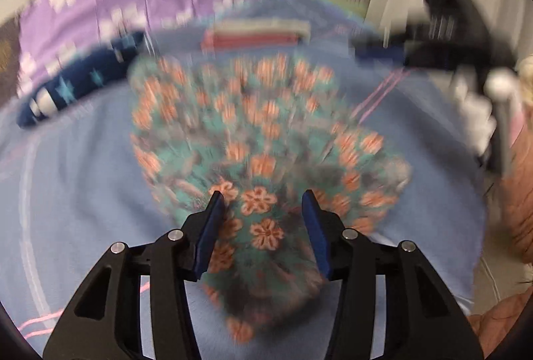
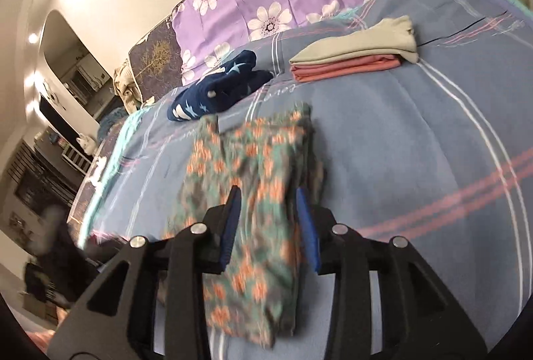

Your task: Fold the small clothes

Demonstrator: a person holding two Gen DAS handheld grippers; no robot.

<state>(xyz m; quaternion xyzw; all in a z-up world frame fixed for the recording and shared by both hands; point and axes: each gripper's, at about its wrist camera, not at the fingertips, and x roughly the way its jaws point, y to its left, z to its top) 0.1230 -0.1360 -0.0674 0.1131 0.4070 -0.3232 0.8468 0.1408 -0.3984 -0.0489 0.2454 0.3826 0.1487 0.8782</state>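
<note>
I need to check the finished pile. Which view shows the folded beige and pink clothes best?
The right wrist view: the stack of folded beige and pink clothes lies sharp and unobstructed on the blue plaid bedspread. The left wrist view shows it only as motion-blurred stripes.

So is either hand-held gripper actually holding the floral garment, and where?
Neither: left hand-held gripper and right hand-held gripper both stand open over the floral garment.

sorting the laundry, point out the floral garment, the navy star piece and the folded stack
floral garment (image 2: 266,160): right wrist view, its middle.
navy star piece (image 2: 220,90): right wrist view, centre.
folded stack (image 2: 353,55): right wrist view, top beige layer.
</note>
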